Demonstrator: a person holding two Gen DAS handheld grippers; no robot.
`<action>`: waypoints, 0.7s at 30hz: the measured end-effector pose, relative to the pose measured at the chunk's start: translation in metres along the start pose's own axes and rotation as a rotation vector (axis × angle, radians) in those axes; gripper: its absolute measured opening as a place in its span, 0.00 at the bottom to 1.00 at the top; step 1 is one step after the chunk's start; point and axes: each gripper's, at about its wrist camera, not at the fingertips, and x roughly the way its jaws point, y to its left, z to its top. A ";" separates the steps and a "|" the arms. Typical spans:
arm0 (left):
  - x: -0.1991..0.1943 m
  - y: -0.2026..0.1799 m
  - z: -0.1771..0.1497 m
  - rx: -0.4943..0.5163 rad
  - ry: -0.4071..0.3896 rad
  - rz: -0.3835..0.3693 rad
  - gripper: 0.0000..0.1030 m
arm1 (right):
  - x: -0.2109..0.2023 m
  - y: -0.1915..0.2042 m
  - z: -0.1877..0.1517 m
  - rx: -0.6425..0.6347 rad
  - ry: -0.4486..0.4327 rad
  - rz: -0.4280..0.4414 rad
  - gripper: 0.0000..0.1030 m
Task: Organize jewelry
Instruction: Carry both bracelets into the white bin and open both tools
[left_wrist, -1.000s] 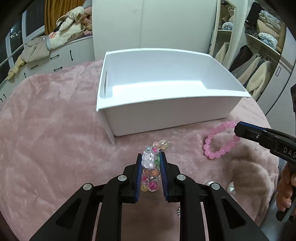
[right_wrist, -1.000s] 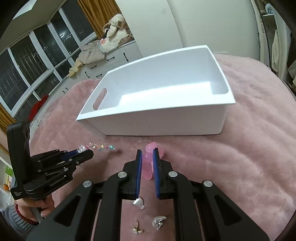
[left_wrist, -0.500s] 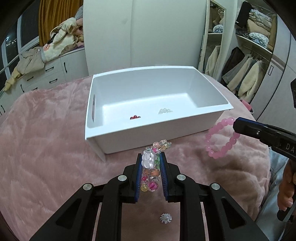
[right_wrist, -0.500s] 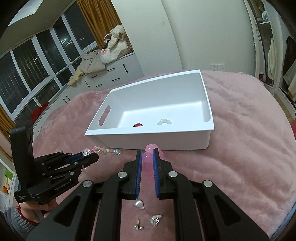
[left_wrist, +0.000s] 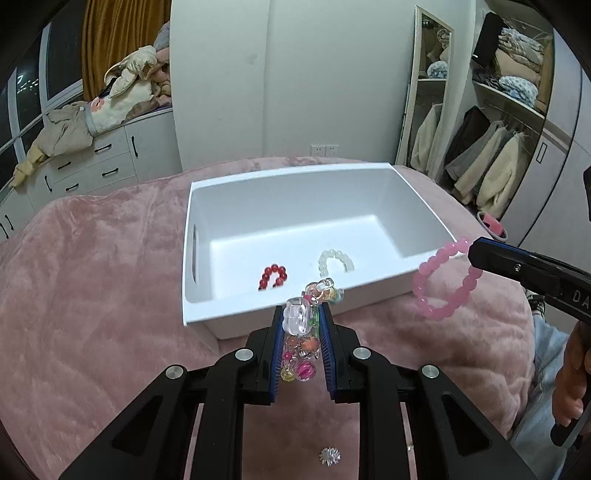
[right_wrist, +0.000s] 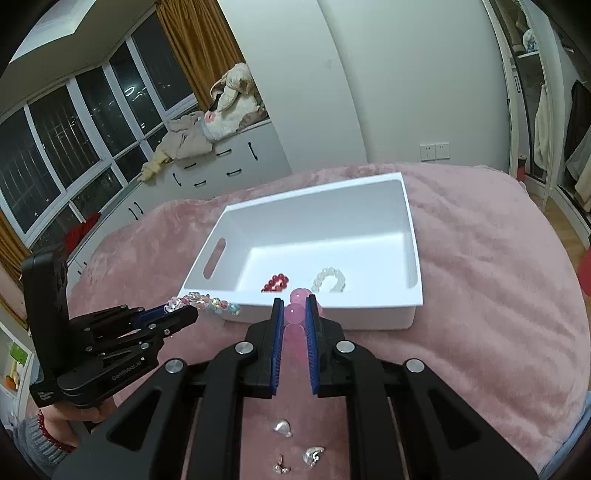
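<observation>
Left gripper (left_wrist: 301, 319): clamped on a multicoloured charm bracelet (left_wrist: 302, 334). The strand lies lengthways between the blue pads, a clear bear-shaped charm at the tips and a few beads spilling past them. Probably gripped along its length so the loose strand cannot swing.
Right gripper (right_wrist: 295, 314): clamped on one bead of a pink bead bracelet (left_wrist: 443, 280). In the left view the rest of the loop hangs free below the tips, so the ring holds its shape.
Height: both bracelets are in the air, clear of the pink plush blanket (left_wrist: 92, 295), on the near side of the bin and about level with its rim. I judge this is clearance for passing over the front wall.
White storage bin (left_wrist: 417, 195): sits open on the blanket, handle slot on its left wall. It appears to be the collecting place.
Already inside: a red bead bracelet (left_wrist: 272, 277) and a white bead bracelet (left_wrist: 335, 260), side by side on the floor near the front wall, apart from each other.
Still on blanket: a small silver flower piece (left_wrist: 330, 456) below the left gripper; three small silver pieces (right_wrist: 282, 427) below the right gripper, too small to name.
Stage: carry phase, two items at once; release over the bin not yet done.
Risk: hanging pink loop could catch the bin's front rim.
</observation>
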 end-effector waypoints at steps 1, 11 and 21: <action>0.000 0.000 0.002 0.000 -0.003 -0.001 0.22 | 0.000 0.001 0.002 -0.002 -0.002 -0.001 0.12; 0.001 0.003 0.032 0.005 -0.055 -0.012 0.22 | 0.007 0.002 0.022 0.005 -0.029 0.001 0.12; 0.025 0.012 0.043 -0.011 -0.036 -0.002 0.22 | 0.019 -0.004 0.040 0.009 -0.037 0.005 0.12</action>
